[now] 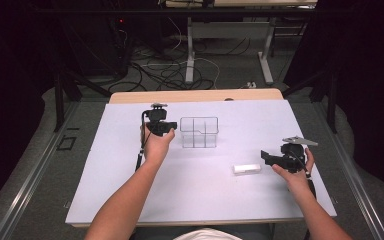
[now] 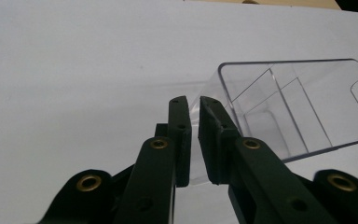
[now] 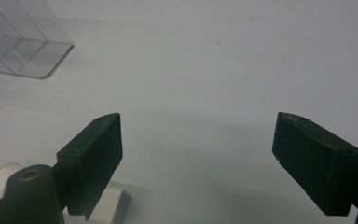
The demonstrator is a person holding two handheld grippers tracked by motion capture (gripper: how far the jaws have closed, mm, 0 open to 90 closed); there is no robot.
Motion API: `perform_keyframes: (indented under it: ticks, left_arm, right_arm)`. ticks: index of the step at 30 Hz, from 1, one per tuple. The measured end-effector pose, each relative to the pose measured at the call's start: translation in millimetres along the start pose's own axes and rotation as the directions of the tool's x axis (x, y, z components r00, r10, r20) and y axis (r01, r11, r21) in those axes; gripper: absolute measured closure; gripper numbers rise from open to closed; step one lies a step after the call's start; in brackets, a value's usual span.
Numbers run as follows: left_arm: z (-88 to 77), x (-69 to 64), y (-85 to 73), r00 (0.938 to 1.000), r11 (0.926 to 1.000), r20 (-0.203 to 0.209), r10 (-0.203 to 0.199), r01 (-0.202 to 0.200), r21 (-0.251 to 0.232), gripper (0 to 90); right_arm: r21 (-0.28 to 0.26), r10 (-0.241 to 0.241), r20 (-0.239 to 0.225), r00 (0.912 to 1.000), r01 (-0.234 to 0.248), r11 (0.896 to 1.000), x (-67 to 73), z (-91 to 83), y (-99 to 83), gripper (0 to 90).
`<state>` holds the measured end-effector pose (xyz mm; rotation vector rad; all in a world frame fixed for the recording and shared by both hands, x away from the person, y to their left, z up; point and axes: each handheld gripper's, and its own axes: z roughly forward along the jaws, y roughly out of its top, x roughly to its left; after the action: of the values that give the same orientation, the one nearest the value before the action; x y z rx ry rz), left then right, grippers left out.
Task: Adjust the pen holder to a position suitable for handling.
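Left claw (image 2: 194, 122) is nearly closed, its jaws pinching the near wall of the clear plastic box (image 1: 199, 132), mid-worktop (image 1: 130, 190). Right claw (image 3: 198, 163) stands wide, holding nothing, well apart. A white block (image 1: 246, 169) lies between them, nearer the right claw.

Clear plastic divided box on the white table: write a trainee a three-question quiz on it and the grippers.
1. True or false: the left gripper has a wall of the clear plastic divided box between its jaws.
2. Which gripper stands wide open with nothing between its jaws? A left B right
3. What lies on the white table near the right gripper?

Key: 1 true; 2 B; 3 a small white rectangular block.
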<state>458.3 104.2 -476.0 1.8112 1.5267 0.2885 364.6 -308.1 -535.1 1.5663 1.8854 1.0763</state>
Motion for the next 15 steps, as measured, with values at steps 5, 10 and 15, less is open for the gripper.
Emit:
perform_keyframes:
  ticks: [5, 10, 15]
  left_arm:
    - [-3.1, 8.6, -7.0, 0.9999, 0.9999, 0.013, -0.008, 0.008, -0.009, 78.8]
    - [-7.5, 15.2, -14.7, 0.9996, 0.9996, 0.027, -0.001, 0.002, -0.029, 73.3]
    - [-15.7, 22.7, -25.0, 0.9994, 0.9982, 0.029, 0.017, -0.016, -0.058, 66.8]
  right_arm:
    - [0.001, -0.008, 0.002, 1.0, 0.008, 1.0, 0.4, 1.2, -0.3, 15.5]
    - [0.01, -0.005, 0.003, 1.0, 0.005, 1.0, 1.5, 2.3, -0.9, 15.7]
    - [0.004, -0.011, 0.001, 0.9999, 0.011, 1.0, 2.7, 2.5, -0.3, 15.8]
